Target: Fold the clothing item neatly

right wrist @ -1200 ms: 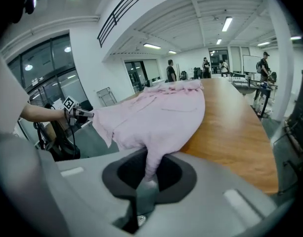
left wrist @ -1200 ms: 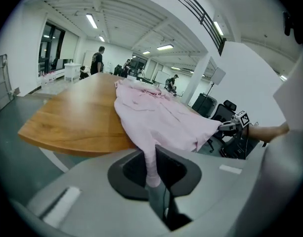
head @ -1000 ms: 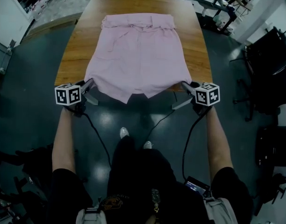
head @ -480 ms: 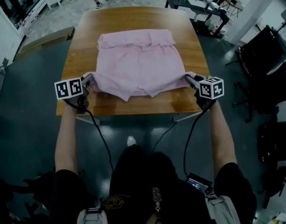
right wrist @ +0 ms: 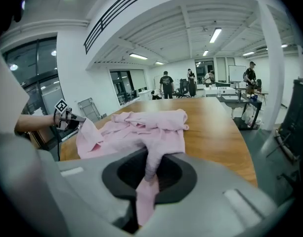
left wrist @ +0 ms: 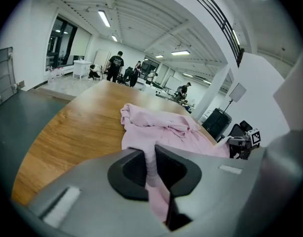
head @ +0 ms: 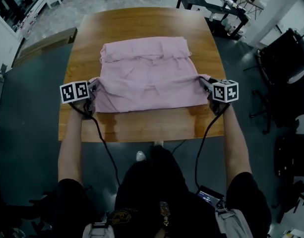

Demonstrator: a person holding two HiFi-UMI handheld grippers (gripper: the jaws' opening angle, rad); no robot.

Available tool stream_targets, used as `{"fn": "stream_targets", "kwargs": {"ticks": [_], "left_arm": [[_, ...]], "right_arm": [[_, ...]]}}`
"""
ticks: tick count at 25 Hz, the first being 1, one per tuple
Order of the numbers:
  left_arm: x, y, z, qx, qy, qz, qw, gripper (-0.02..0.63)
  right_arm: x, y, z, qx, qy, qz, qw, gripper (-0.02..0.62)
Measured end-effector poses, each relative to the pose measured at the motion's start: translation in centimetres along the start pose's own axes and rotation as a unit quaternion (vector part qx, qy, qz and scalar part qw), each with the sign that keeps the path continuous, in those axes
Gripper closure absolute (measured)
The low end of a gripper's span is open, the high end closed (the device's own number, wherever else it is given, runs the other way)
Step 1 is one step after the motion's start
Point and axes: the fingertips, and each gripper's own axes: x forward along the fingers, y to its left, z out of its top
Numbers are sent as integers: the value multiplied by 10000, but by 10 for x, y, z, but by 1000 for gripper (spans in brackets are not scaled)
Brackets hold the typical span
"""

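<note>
A pink garment [head: 147, 73] lies spread on the wooden table [head: 142, 125], its far end bunched into a roll. My left gripper [head: 94, 86] is shut on the garment's near left corner [left wrist: 152, 164], pink cloth pinched between its jaws. At the other side, the right gripper [head: 204, 81] is shut on the near right corner [right wrist: 150, 169]. Both corners are lifted slightly off the wood. In the left gripper view the garment [left wrist: 161, 127] stretches ahead, with the right gripper [left wrist: 240, 144] at its far side. The right gripper view shows the garment [right wrist: 141, 127] and the left gripper [right wrist: 67, 116].
The table's near edge [head: 142, 138] runs just in front of the person's arms. Bare wood lies beyond the garment. A dark desk [head: 216, 4] and a black chair [head: 283, 53] stand to the right on the dark floor. People stand far off [right wrist: 166, 85].
Both grippers have carried the garment's near corners forward over the table. The hem that hung off the near edge now lies on the wood, and the far end has bunched up.
</note>
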Motion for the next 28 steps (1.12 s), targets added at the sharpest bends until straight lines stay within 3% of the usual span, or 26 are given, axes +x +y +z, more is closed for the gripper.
{"fn": "stream_targets", "kwargs": {"ticks": [4, 14, 16, 18, 20, 22, 28], "left_arm": [[28, 13, 3, -249, 167, 173, 9994, 577], [84, 52, -5, -19, 791, 1082, 9910, 570], [88, 56, -11, 5, 935, 1145, 9890, 538], [89, 56, -16, 27, 994, 1073, 9892, 445], [87, 54, -16, 66, 906, 941, 9914, 360], [79, 52, -10, 108, 720, 828, 9939, 311], [38, 58, 2, 206, 305, 879, 9955, 295]], "right_arm": [[32, -25, 3, 149, 171, 166, 9996, 566], [92, -56, -9, 300, 631, 206, 9973, 551], [97, -57, -15, 272, 752, 159, 9967, 524], [99, -60, -20, 245, 842, 48, 9961, 438], [96, -64, -20, 213, 811, -111, 9964, 383], [87, -72, -15, 207, 679, -330, 9969, 367], [50, -71, -7, 233, 344, -706, 9966, 365]]}}
